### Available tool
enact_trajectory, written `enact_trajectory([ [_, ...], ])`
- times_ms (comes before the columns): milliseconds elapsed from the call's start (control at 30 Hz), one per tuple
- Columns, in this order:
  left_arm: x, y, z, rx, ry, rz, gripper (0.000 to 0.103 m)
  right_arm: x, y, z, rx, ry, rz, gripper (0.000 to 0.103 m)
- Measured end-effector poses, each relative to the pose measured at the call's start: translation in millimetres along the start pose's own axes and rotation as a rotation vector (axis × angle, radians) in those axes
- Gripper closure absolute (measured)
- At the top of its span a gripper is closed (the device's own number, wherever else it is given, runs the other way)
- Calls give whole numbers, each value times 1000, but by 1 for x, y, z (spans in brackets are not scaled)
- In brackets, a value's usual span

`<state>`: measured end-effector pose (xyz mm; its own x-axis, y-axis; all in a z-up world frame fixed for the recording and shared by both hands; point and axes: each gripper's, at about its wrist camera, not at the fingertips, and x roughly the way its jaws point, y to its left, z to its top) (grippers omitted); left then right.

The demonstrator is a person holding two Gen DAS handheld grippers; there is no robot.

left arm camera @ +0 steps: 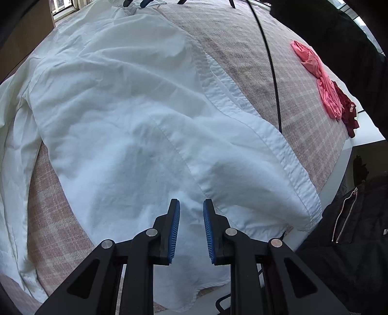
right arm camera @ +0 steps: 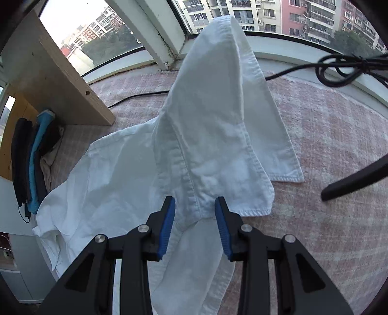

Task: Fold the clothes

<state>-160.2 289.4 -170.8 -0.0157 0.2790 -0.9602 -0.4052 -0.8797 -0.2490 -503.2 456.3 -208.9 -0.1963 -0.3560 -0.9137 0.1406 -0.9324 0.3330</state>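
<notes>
A white shirt (left arm camera: 121,109) lies spread over a pink checked cloth (left arm camera: 242,48) on the table. Its stitched front edge runs down toward the near right. My left gripper (left arm camera: 191,218) points down at the shirt's near hem. A ridge of white fabric is pinched between its blue pads (left arm camera: 175,223). In the right wrist view, the white shirt (right arm camera: 218,121) is lifted at its seamed edge. My right gripper (right arm camera: 195,215) is shut on that bunched seam. The fabric drapes down from the jaws to the checked cloth (right arm camera: 339,157).
A pink garment (left arm camera: 322,82) and a dark red one (left arm camera: 349,114) lie at the table's right edge. A black cable (left arm camera: 271,67) crosses the cloth. A person's dark jacket (left arm camera: 351,230) is near right. A wooden board (right arm camera: 68,82) and stacked clothes (right arm camera: 34,164) stand by the window (right arm camera: 242,14).
</notes>
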Motion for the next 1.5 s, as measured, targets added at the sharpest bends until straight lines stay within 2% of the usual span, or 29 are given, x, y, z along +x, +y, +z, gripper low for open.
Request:
enact_trajectory([
  [200,0,3,-3,-1,-6,3,84,-16,-25,-12,113,-43,-13,69],
  [400,-4,5,-4,-9,-16,4,84,2,-44,-4,200,-32,28,69],
  [533,-4,5,-6,-11,-14,4,84,1,-43,-1,193,-67,70,69],
  [567,-3,6,-6,-12,-11,3,84,-1,-40,-1,171,-81,63,73],
  [600,-2,6,-7,-13,-8,3,84,-4,-36,-1,146,-94,39,86],
  [667,-1,6,-8,-11,-3,1,84,-11,-29,-2,97,-122,-7,96],
  [833,2,5,-10,-3,10,-8,84,-39,-11,0,-22,-212,-80,96],
  [967,2,6,-11,-3,14,-10,84,-49,-7,8,-52,-249,-122,96],
  [1133,4,6,-13,-8,22,-14,84,-54,1,31,-137,-305,-278,97],
  [1333,5,7,-14,-11,34,-21,82,-21,24,41,-332,-314,-496,97],
  [1433,0,7,-17,-7,31,-16,82,-23,29,43,-357,-279,-468,96],
  [1500,-5,9,-22,-14,23,-12,82,-30,33,41,-345,-251,-429,87],
])
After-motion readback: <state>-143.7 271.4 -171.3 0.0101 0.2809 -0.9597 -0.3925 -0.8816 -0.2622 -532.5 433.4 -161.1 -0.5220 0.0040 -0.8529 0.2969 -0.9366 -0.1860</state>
